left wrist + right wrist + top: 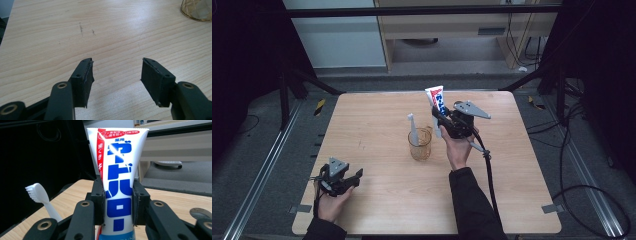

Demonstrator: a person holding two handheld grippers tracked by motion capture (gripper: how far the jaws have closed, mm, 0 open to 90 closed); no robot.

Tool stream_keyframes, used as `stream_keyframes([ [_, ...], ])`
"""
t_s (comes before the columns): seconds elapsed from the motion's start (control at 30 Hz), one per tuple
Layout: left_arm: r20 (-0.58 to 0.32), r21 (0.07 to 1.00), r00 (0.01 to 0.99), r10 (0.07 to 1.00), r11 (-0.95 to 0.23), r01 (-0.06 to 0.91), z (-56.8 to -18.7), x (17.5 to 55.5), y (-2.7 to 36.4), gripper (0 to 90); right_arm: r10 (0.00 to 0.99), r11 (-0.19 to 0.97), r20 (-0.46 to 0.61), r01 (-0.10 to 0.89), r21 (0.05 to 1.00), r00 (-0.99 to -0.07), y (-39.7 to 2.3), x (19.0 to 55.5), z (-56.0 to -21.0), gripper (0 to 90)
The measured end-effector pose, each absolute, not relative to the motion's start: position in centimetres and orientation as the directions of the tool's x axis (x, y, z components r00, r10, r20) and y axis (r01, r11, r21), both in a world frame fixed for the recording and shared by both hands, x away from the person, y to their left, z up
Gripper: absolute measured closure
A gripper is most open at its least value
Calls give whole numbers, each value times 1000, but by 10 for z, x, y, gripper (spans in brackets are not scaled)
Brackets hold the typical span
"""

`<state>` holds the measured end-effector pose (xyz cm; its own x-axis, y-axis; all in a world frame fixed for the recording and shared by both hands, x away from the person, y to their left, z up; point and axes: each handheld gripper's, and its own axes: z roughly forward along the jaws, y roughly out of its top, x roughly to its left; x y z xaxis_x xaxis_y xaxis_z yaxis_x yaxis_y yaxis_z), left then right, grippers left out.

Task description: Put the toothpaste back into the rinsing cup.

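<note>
1. We see the right gripper held up above the table, just right of the cup in the high view.
2. Its jaws are clamped on a tube of toothpaste, white with blue and red print; in the right gripper view the two pads press on the tube from both sides, at about its middle.
3. The tube stands upright in the grip, its flat crimped end on top, rising well clear of the jaws.
4. The cup is clear and amber-tinted, standing near the middle of the table, and a white toothbrush leans in it with the bristle head up.
5. In the right gripper view we find the toothbrush low on the left, near the tube but apart from it.
6. The left gripper sits low at the near left part of the table, well apart from the cup.
7. In the left gripper view its jaws stand wide apart with bare wood between them, and the left gripper holds nothing.
8. The cup's base shows at the top right corner of that view.
</note>
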<state>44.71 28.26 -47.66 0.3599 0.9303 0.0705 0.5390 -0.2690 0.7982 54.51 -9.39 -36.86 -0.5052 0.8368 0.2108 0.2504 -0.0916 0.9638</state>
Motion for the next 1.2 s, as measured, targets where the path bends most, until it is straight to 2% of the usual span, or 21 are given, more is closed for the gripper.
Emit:
stream_keyframes([
  [0.53, 68, 798, 359, 931, -266, 540, -477, 447, 283, 423, 822, -125, 236, 242, 962, -517, -67, 564, -382, 691],
  [1.2, 67, 798, 360, 931, -266, 540, -477, 447, 284, 423, 824, -77, 230, 299, 951, -518, -43, 574, -414, 685],
])
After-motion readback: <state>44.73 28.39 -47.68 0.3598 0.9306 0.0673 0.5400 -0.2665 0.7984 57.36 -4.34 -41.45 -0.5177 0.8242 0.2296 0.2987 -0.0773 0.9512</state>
